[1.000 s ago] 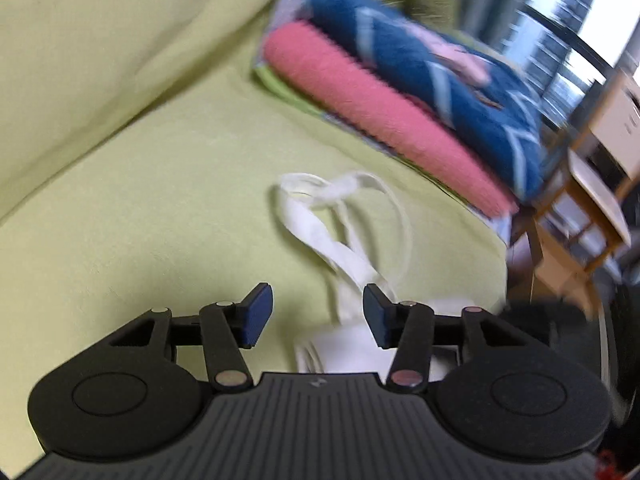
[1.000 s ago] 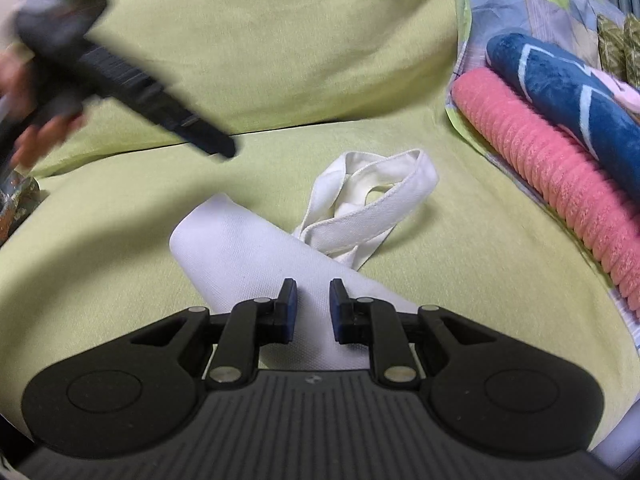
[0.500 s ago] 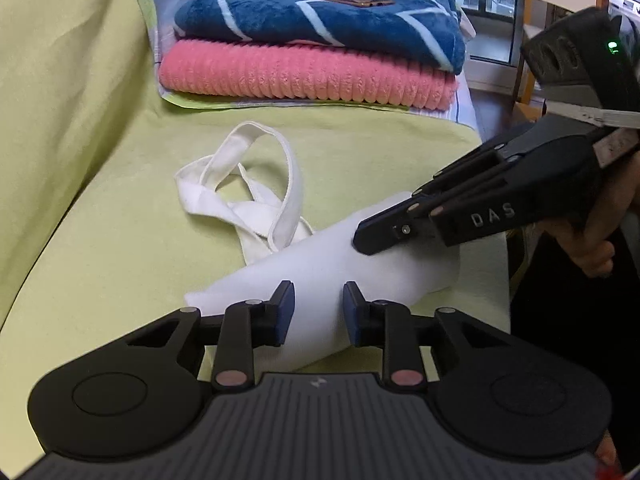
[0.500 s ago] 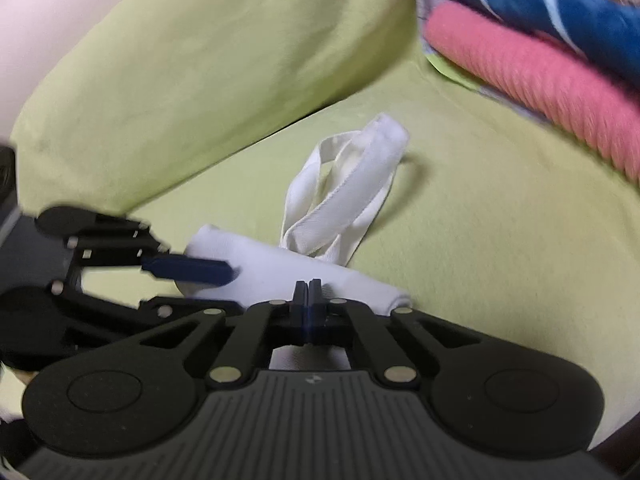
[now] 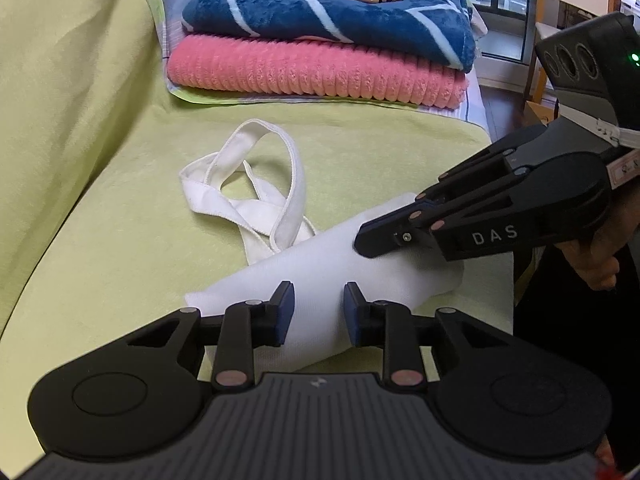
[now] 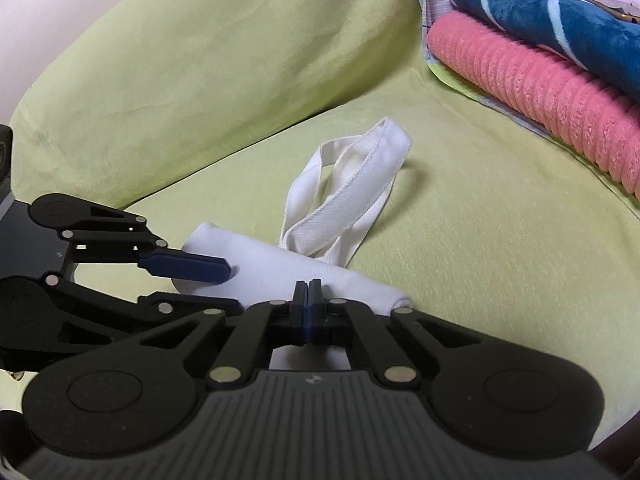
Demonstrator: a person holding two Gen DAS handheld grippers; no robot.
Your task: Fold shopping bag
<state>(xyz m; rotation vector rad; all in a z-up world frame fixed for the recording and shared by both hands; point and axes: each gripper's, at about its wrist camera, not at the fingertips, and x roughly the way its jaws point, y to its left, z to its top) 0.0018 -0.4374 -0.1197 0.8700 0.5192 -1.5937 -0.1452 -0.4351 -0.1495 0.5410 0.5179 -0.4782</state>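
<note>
Two grippers are working on a white shopping bag [image 5: 320, 276] that lies on the seat of a lime-green sofa [image 5: 120, 208].

From the left wrist camera, the left gripper [image 5: 318, 310] hovers low over the near end of the bag with its fingers [image 5: 283, 308] spread apart, holding nothing, the cloth showing between them. The bag's body is already doubled into a long narrow band running slantwise across the cushion, and its two handles [image 5: 256, 184] sprawl loose in a tangle beyond it. The right gripper [image 5: 364, 240] comes in from the side, held by a hand [image 5: 596, 256], its tip pressed onto the far end of the band. Behind, a blue blanket [image 5: 328, 20] sits on a pink one [image 5: 316, 72].

From the right wrist camera, the right gripper [image 6: 307, 300] has its fingers [image 6: 316, 300] clenched together at the bag [image 6: 272, 268]; whether any cloth is caught between them I cannot tell. The left gripper [image 6: 188, 280] straddles the other end.

I'd judge the lengthwise fold is done and an end-over-end fold is next: the left fingers must close on their end and carry it across, and the handles [image 6: 344, 184] want tucking in.
</note>
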